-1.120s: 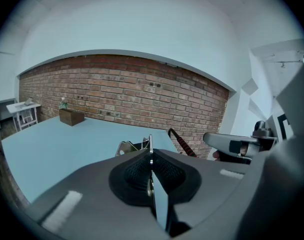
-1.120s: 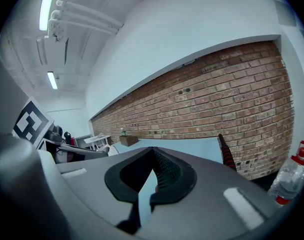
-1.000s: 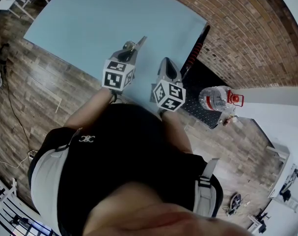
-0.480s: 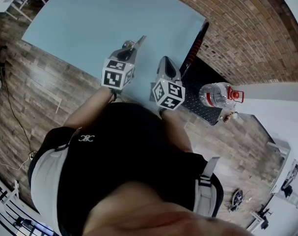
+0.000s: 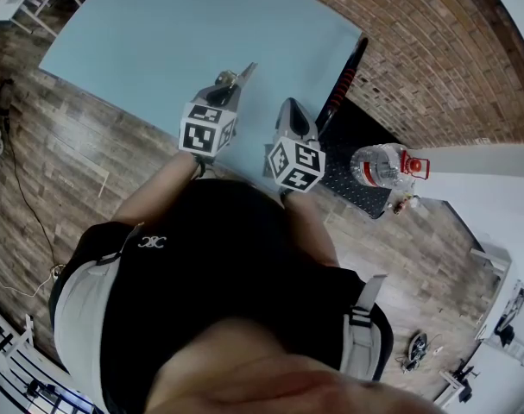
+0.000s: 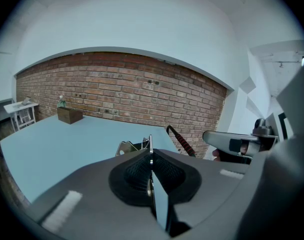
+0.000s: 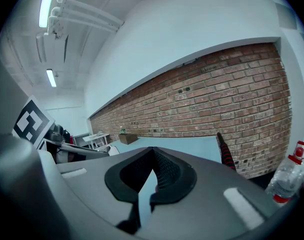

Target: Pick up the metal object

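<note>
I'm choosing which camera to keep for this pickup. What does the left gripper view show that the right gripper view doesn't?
Only the left gripper view: a close look at the metal piece pinched in the left claw, with the right claw alongside.
Only the right gripper view: the water bottle, the ceiling lights and the left gripper's marker cube.
Both: the blue table, brick wall, brown box and red-striped handle.
</note>
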